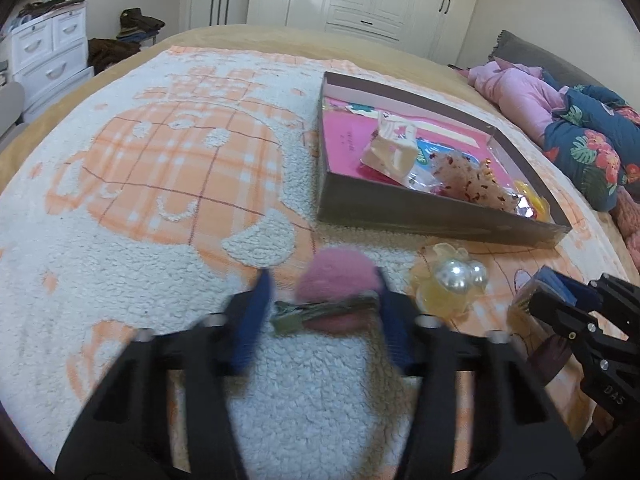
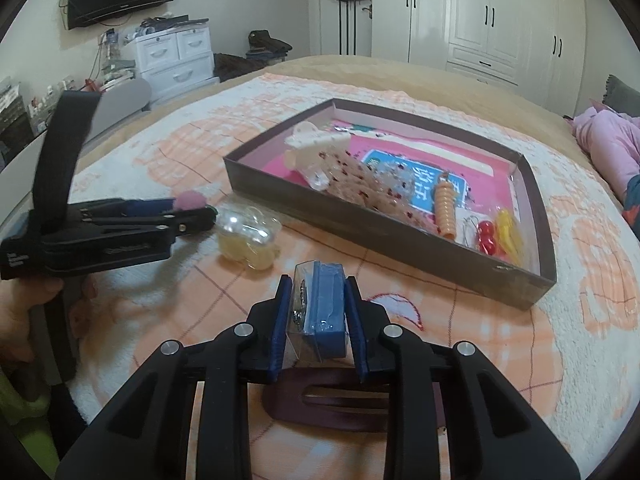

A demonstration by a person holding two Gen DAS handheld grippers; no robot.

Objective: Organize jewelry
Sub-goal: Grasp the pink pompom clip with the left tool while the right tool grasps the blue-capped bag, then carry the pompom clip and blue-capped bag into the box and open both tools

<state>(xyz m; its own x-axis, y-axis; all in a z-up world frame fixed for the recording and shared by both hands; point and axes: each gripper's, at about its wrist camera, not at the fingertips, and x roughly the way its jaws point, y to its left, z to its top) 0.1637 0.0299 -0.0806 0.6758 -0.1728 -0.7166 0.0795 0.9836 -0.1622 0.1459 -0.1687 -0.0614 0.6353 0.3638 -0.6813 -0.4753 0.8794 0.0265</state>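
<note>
My left gripper (image 1: pixel 322 294) has its blue fingers on both ends of a hair clip with a pink pompom (image 1: pixel 340 280), held above the blanket; it also shows in the right wrist view (image 2: pixel 192 210). My right gripper (image 2: pixel 316 304) is shut on a small clear box with a blue insert (image 2: pixel 322 308). A yellow hair accessory with pearls (image 1: pixel 448 284) lies on the blanket between the grippers, also in the right wrist view (image 2: pixel 248 240). The brown tray (image 2: pixel 360 224) holds several hair clips and jewelry pieces.
A dark maroon hair clip (image 2: pixel 340 404) lies on the blanket under my right gripper. Pink and floral bedding (image 1: pixel 560 120) is heaped at the right. White drawers (image 2: pixel 176 60) and wardrobes (image 2: pixel 500 20) stand beyond the bed.
</note>
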